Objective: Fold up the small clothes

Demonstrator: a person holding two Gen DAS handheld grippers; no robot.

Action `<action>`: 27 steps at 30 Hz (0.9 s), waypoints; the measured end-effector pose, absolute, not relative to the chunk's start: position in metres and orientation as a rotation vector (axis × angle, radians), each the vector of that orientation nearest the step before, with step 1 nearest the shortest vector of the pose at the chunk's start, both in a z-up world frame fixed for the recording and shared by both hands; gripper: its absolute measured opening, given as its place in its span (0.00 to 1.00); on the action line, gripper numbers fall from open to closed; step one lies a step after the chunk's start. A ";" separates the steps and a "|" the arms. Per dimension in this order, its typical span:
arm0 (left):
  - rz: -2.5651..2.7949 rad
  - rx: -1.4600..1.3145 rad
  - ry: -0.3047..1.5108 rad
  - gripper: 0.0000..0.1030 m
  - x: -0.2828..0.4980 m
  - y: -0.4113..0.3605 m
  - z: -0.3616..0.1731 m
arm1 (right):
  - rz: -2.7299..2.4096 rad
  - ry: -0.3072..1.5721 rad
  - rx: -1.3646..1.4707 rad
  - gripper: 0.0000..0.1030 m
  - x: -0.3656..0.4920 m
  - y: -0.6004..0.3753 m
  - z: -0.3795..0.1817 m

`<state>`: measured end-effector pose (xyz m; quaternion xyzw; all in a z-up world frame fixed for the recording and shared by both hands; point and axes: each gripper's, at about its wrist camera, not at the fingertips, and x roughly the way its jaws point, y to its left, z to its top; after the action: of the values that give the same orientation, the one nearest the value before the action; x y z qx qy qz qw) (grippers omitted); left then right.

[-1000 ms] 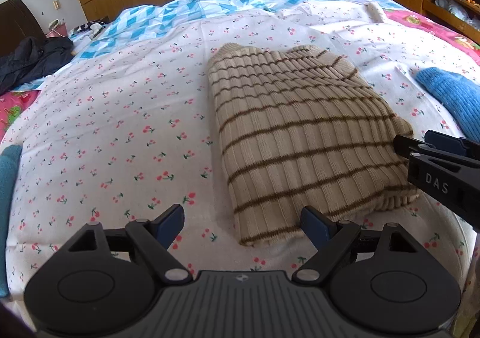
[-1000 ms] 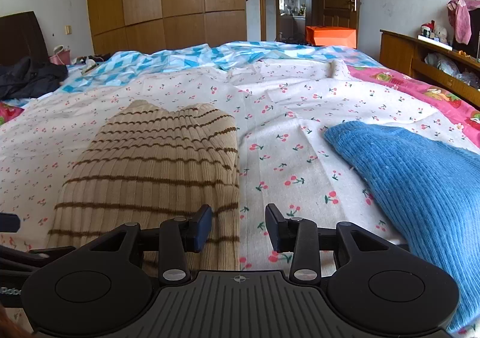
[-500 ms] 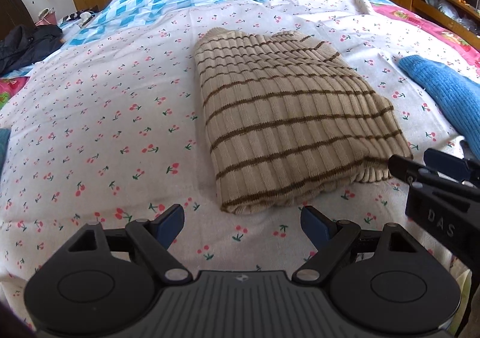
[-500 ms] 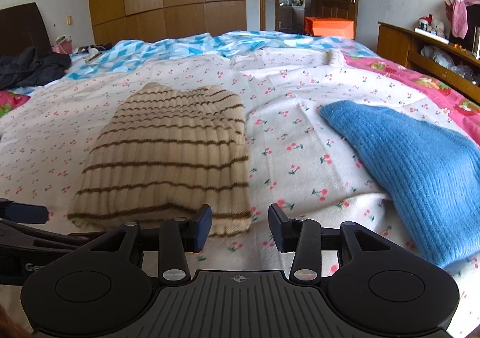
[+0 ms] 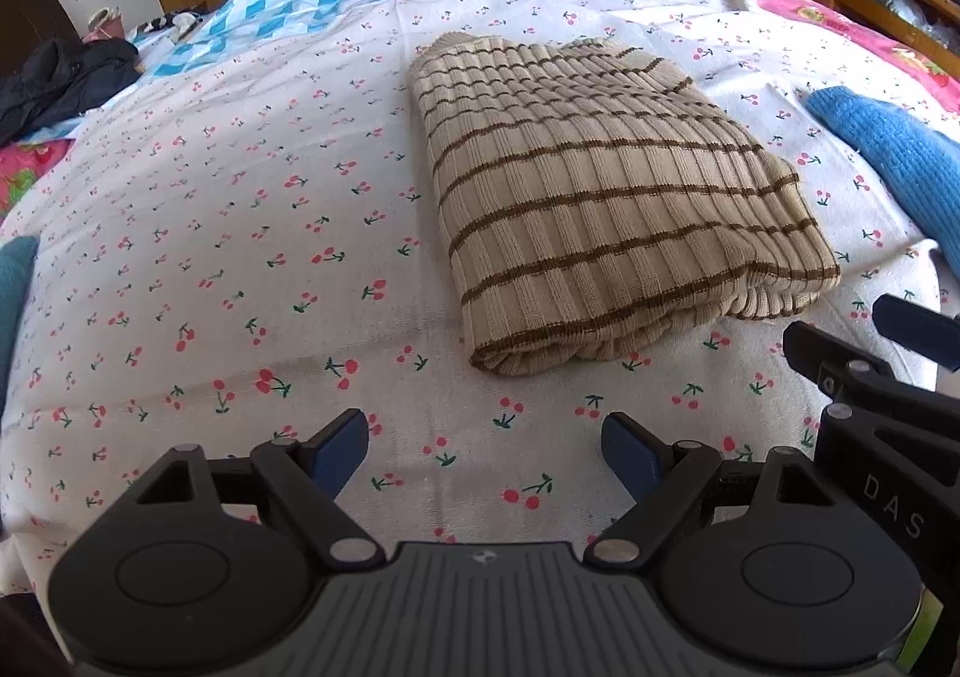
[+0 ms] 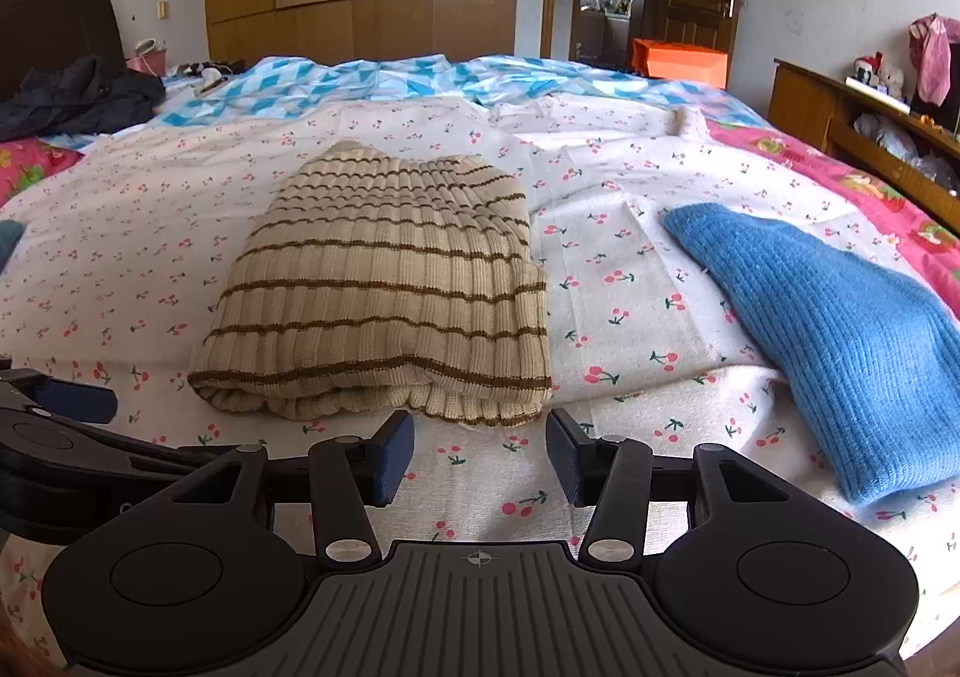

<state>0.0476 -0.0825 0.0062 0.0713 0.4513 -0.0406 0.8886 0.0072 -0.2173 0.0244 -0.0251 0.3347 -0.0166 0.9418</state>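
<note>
A beige sweater with brown stripes (image 5: 600, 197) lies folded on the white cherry-print sheet (image 5: 240, 233); it also shows in the right wrist view (image 6: 384, 299). My left gripper (image 5: 485, 452) is open and empty, a short way in front of the sweater's near edge. My right gripper (image 6: 479, 456) is open and empty, just short of the sweater's near right corner. The right gripper's body shows at the right of the left wrist view (image 5: 888, 377). The left gripper shows at the left of the right wrist view (image 6: 60, 407).
A blue knit garment (image 6: 840, 329) lies unfolded on the right of the bed. A dark jacket (image 6: 78, 95) lies at the far left. A blue diamond-print quilt (image 6: 390, 77) covers the far bed. A wooden shelf unit (image 6: 870, 137) stands at the right.
Both grippers have pulled back toward the near edge of the bed, away from the folded sweater. The sweater lies where it was, and both grippers stay open.
</note>
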 end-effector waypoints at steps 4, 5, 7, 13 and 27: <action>-0.089 0.129 0.932 0.87 0.045 -0.078 0.009 | -0.028 0.693 -0.041 0.49 0.006 -0.216 0.025; -0.088 0.120 0.935 0.87 0.045 -0.077 0.009 | -0.025 0.693 -0.045 0.49 0.005 -0.216 0.025; -0.089 0.107 0.942 0.87 0.046 -0.076 0.009 | -0.026 0.688 -0.054 0.50 0.004 -0.214 0.025; -0.083 0.103 0.933 0.87 0.045 -0.076 0.011 | -0.053 0.699 -0.056 0.51 0.005 -0.217 0.025; -0.089 0.078 0.936 0.87 0.041 -0.074 0.013 | -0.058 0.740 -0.051 0.52 0.001 -0.215 0.027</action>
<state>0.0414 -0.0742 0.0126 0.0378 0.4507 -0.0427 0.8909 0.0013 -0.2149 0.0266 -0.0248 0.3615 -0.0282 0.9316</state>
